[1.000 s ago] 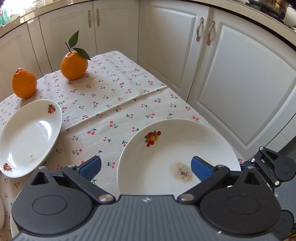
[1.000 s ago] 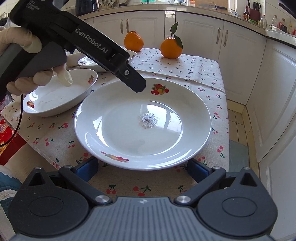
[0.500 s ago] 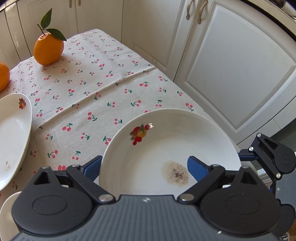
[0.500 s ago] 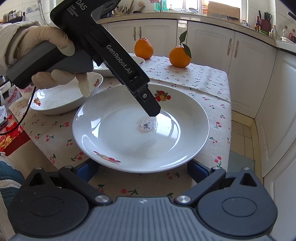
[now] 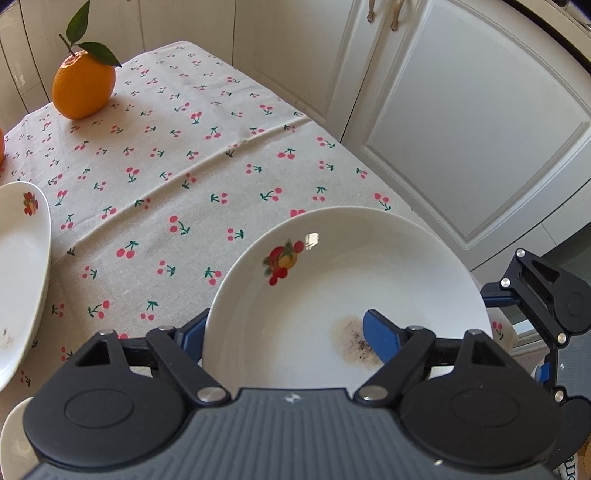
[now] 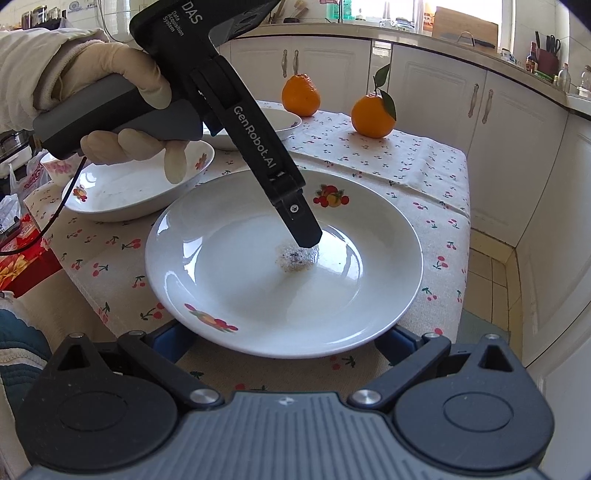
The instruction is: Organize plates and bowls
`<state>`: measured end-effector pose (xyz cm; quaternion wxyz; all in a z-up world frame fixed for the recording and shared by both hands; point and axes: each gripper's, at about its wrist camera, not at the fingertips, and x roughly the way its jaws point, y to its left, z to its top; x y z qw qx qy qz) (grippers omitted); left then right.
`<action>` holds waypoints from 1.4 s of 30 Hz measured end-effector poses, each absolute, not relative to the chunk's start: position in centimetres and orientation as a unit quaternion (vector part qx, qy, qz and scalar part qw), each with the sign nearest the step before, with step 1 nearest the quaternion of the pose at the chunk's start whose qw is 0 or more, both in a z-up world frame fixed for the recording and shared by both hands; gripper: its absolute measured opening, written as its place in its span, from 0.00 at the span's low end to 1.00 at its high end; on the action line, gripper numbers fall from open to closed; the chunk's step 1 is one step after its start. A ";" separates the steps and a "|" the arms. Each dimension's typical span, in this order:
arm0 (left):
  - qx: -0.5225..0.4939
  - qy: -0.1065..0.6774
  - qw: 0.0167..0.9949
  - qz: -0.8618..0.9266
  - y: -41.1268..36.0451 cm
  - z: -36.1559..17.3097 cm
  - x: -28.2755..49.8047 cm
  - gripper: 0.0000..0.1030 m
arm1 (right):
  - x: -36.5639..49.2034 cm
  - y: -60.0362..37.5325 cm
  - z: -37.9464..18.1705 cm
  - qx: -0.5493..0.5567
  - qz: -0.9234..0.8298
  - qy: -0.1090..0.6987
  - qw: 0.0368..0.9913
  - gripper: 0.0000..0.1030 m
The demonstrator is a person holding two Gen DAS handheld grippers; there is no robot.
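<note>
Two oranges (image 6: 372, 114), one plate (image 6: 258, 295), two bowls (image 6: 122, 192).

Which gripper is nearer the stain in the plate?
Left. The left gripper is closing across the plate rim, one finger right at the stain. The right gripper sits outside the near rim.

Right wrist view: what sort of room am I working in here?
Most likely a home kitchen. White cabinets run under a worktop that carries a cutting board and bottles, and a table with a cherry-print cloth holds a used plate and oranges.
</note>
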<state>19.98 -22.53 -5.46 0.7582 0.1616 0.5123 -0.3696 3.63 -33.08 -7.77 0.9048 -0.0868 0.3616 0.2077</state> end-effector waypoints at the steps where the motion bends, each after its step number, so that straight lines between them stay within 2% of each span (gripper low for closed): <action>1: 0.165 0.511 0.758 -0.371 -22.5 -5.5 19.9 0.82 | 3.6 -33.1 -7.8 -0.087 0.207 0.361 0.905 1.00; 16: 0.155 0.497 0.766 -0.378 -22.0 -4.6 20.2 0.82 | 4.3 -32.9 -7.0 -0.107 0.202 0.366 0.902 1.00; 28: 0.133 0.477 0.787 -0.367 -22.1 -3.8 23.6 0.82 | 7.9 -34.5 -5.9 -0.118 0.217 0.356 0.901 1.00; 42: 0.129 0.475 0.796 -0.352 -23.4 -5.5 26.5 0.82 | 11.6 -36.1 -7.0 -0.121 0.215 0.364 0.898 1.00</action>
